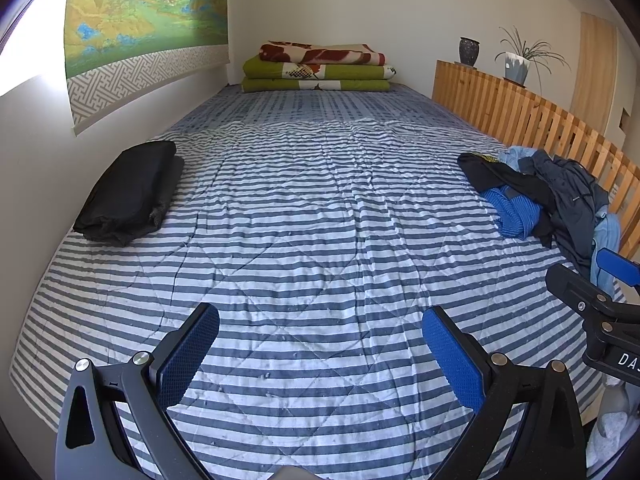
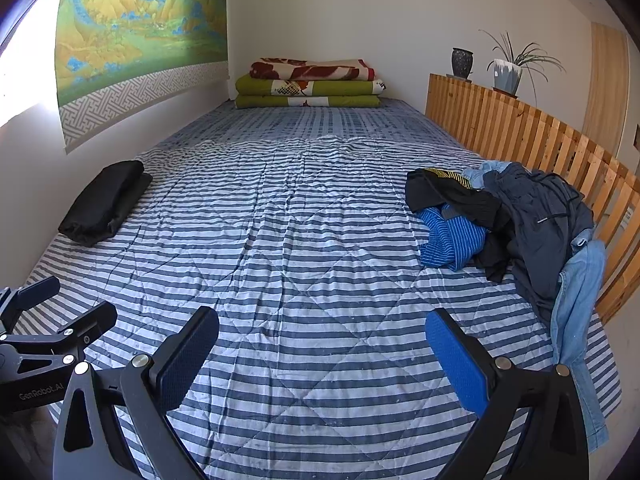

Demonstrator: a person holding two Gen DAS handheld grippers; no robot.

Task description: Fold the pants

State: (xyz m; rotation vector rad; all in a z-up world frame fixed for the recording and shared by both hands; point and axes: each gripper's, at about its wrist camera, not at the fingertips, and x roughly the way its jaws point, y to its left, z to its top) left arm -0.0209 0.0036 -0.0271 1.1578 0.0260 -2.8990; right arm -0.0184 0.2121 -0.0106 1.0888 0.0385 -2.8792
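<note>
Blue-padded claws point(image 1: 320, 344) point(image 2: 322, 346) wide apart, empty.

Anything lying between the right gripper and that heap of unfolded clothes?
Nothing: in the right wrist view only bare striped quilt separates the open right gripper from the clothes heap by the wooden rail.

The bed point(image 2: 304, 264) has a blue-and-white striped quilt. Folded black pants point(image 2: 105, 202) sit at its left edge, a messy clothes pile point(image 2: 516, 216) on the right, stacked blankets point(image 2: 310, 84) at the far end.
</note>
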